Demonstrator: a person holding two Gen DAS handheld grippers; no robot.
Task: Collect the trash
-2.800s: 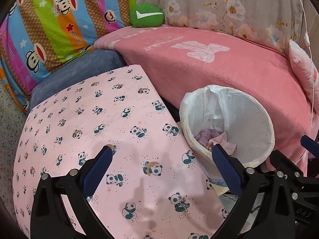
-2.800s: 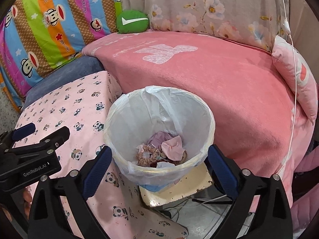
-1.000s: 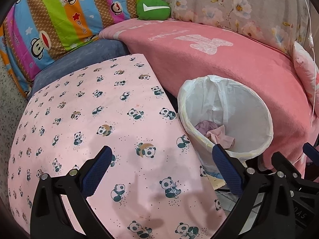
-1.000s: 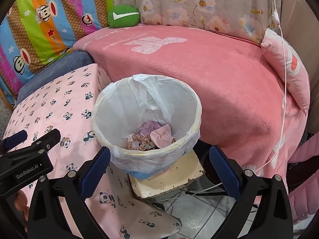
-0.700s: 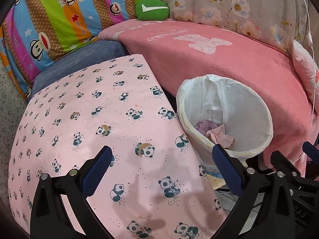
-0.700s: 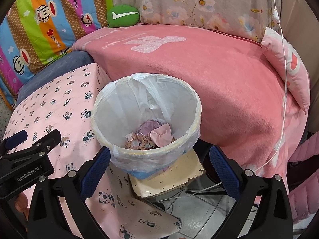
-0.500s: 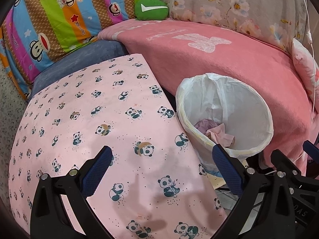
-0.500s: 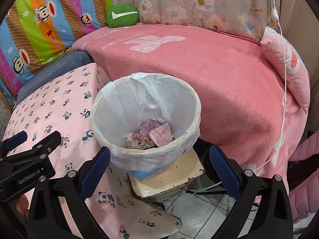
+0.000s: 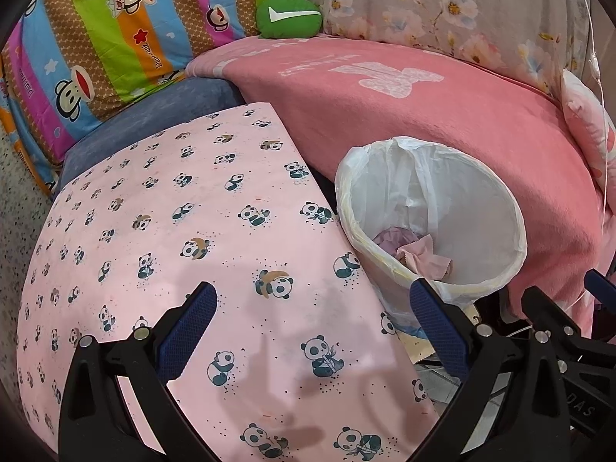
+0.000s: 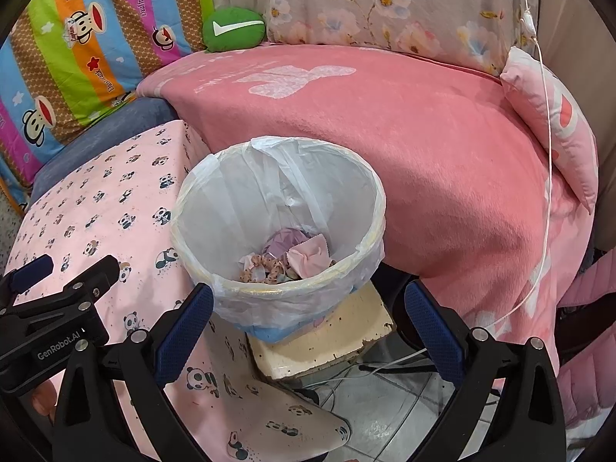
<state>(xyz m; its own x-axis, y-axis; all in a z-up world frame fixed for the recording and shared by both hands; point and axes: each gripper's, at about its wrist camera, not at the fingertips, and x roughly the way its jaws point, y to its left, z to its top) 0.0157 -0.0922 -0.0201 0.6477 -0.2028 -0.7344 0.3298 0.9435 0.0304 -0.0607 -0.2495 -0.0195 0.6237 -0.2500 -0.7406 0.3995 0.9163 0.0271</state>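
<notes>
Trash bin (image 10: 277, 231): white-lined, standing on a chipped cream block (image 10: 327, 340), just ahead of our right gripper (image 10: 308, 308) and straddling the gap between its fingers; beyond the right finger of our left gripper (image 9: 313, 317).

Contents: pink tissue (image 10: 308, 256), a lilac crumple and a speckled ring at the bottom.

Fingers: both pairs spread wide, nothing held.

Table (image 9: 192, 231): panda-print cover, ahead of and between the left fingers; we see no loose trash on it.

Step in hand, as we judge it: collection looks finished or nearly so. To do it well, we sweep the left gripper across the table and the pink blanket (image 10: 423, 134) for any missed scrap, keeping the fingers clear of the liner rim so the bin does not tip off its block.

Writing: "GenRobot.AI" on the left gripper body seen from the right wrist; "DAS" partly readable on the right gripper body; "Paul frank" on the striped monkey pillow (image 9: 115, 38); a white tick on the green cushion (image 10: 233, 29).
</notes>
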